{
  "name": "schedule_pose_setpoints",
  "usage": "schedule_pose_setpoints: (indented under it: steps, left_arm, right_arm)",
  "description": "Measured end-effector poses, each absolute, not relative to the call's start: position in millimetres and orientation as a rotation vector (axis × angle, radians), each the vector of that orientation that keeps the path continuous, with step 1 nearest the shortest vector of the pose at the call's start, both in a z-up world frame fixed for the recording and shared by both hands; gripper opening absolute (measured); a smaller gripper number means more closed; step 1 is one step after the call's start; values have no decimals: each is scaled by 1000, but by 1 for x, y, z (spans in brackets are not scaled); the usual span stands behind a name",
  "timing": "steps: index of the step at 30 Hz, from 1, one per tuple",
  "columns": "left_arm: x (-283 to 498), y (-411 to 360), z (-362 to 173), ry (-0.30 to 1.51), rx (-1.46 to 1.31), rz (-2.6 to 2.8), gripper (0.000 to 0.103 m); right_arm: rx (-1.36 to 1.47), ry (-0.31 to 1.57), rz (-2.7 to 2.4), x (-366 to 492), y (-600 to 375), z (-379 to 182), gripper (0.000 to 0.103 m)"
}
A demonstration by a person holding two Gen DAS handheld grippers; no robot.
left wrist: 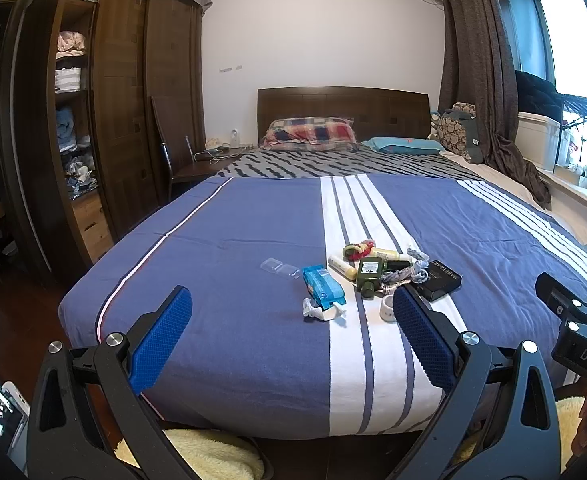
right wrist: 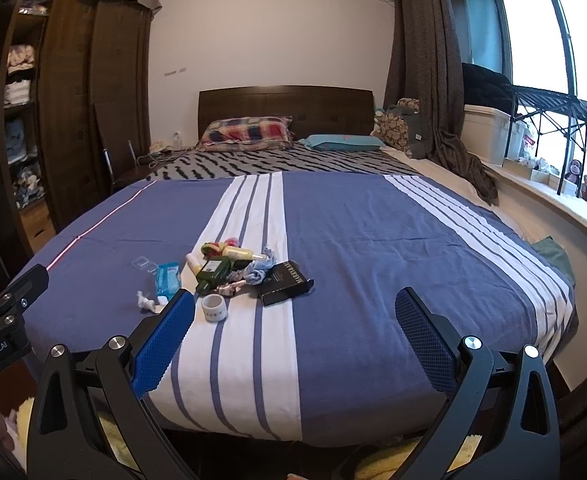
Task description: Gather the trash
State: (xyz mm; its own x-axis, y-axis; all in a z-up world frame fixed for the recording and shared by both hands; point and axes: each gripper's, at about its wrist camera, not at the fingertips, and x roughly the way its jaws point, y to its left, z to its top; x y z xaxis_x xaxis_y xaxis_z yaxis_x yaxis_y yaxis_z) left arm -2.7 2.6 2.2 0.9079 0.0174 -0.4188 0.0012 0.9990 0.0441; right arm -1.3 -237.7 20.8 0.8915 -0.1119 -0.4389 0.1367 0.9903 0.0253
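On the bed (left wrist: 253,320), near its foot, on and beside the white stripe of the blue cover: one cluster of small items.
- Crumpled white tissue (left wrist: 323,314), nearest the foot, touching the blue wipes packet (left wrist: 322,286).
- Clear plastic tray (left wrist: 279,269), left of the packet, faint against the cover.
- Green bottle (left wrist: 369,274), lying flat; cream tube (left wrist: 343,267) beside it.
- Black box (left wrist: 439,280), print too small to read.
- Small white cup (right wrist: 214,308), half hidden behind a tool finger in the left view.
- Fabric bands and a pale bottle behind, tangled, hard to separate.

Left tool (left wrist: 293,340): fingers spread wide, empty, short of the bed.
Right tool (right wrist: 295,342): likewise spread, empty; its body cut off at the left view's right edge.
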Motion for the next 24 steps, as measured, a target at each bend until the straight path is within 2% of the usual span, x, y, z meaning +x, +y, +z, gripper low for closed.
schedule_pose_setpoints:
  steps: [24]
  left_arm:
    - [-3,2,3,433,46,8,96]
  right_arm:
    - [45,451,-123,0,-233,16,100]
